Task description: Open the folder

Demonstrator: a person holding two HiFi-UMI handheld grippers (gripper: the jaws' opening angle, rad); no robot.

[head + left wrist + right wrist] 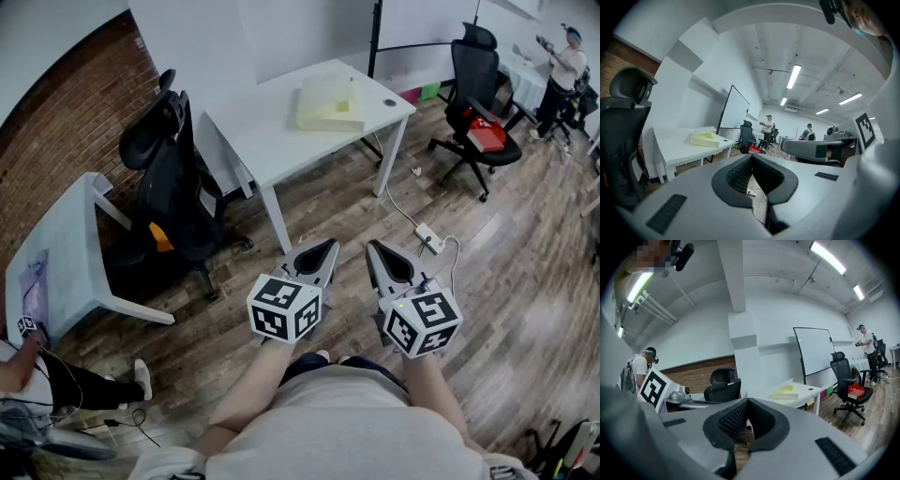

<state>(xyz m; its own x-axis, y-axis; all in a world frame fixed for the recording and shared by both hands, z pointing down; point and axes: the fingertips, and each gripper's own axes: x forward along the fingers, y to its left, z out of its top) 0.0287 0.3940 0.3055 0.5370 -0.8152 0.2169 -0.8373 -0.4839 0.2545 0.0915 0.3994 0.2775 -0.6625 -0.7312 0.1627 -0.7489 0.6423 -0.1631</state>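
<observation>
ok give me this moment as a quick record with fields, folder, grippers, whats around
folder: pale yellow, flat on the white table, no gripper near it
left gripper: shut, empty, over the wood floor
right gripper: shut, empty, beside the left one
also: power strip on the floor past the grippers

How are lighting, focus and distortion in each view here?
Head view: evenly lit, sharp, bowed at the edges. Left gripper view: strong fisheye, black corners, long ceiling strip lights glaring. Right gripper view: same fisheye, mosaic patch top left.
</observation>
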